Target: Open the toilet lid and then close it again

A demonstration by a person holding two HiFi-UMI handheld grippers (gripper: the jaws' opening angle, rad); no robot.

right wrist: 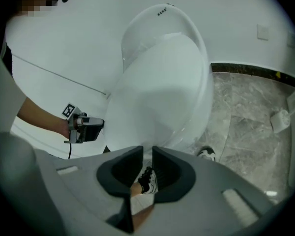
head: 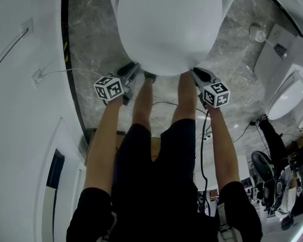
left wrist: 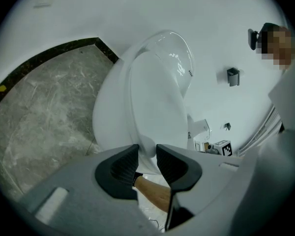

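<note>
The head view looks steeply down past the person's legs (head: 141,110) onto the toilet lid (head: 166,24). The left gripper view rides close behind the left claw (left wrist: 146,162), facing the lid from its left. The right gripper view, behind the right claw (right wrist: 146,167), faces it from the right. All three share the lid.

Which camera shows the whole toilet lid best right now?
The right gripper view: the toilet lid fills the middle, seen from front edge to back. The left gripper view shows it narrower, from the side. The head view looks straight down on it, its back cut off by the frame.
</note>
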